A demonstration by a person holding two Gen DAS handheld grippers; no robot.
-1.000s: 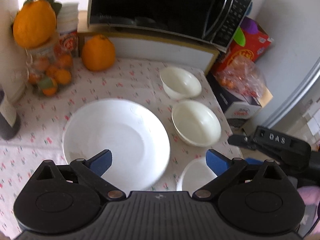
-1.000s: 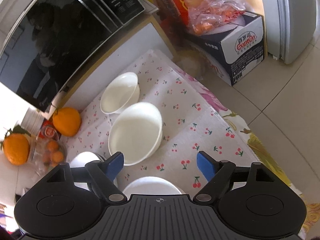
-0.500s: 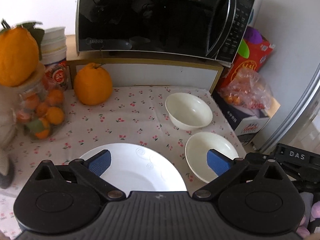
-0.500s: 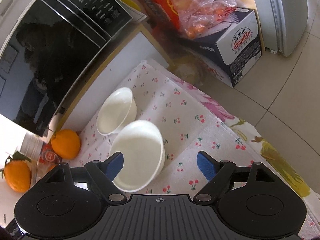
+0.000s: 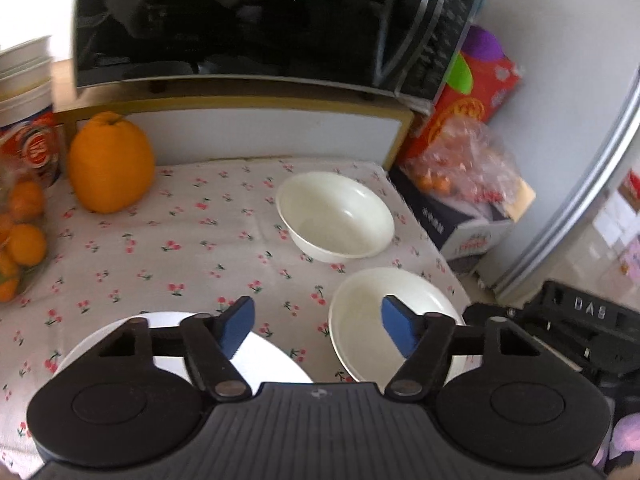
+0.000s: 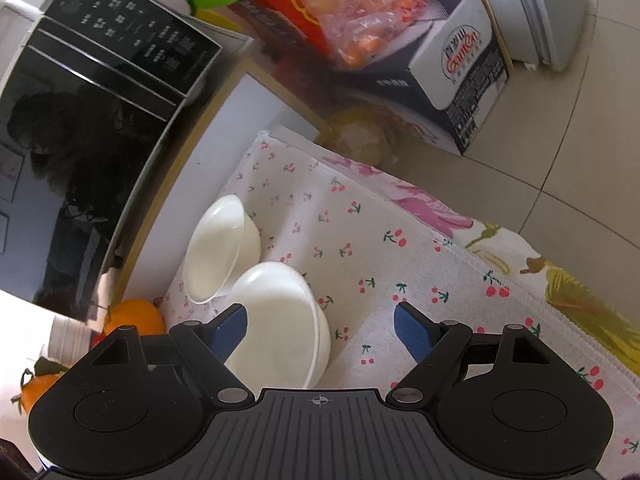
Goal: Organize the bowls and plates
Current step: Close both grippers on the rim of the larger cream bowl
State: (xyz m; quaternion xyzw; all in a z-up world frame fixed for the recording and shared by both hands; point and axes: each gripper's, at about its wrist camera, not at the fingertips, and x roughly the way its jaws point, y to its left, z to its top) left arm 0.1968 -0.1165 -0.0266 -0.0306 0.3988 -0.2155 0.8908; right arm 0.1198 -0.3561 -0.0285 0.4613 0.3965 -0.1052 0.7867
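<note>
**Grippers over the bowls**

The left gripper [image 5: 318, 328] has just been closing, with nothing between its jaws. The right gripper [image 6: 320, 330] is hanging open over the near bowl [image 6: 280, 316] on the table [image 6: 360, 248]

Ahead of the fingers [image 5: 239, 324], above: black microwave [image 5: 248, 20] on a shelf. Far left — large orange [image 5: 110, 164], jar of small oranges [image 5: 20, 236]. Far right — bagged fruit [image 5: 464, 160] atop a carton [image 5: 460, 224]. Beneath: cherry-print cloth [image 5: 180, 248] over the table.
</note>
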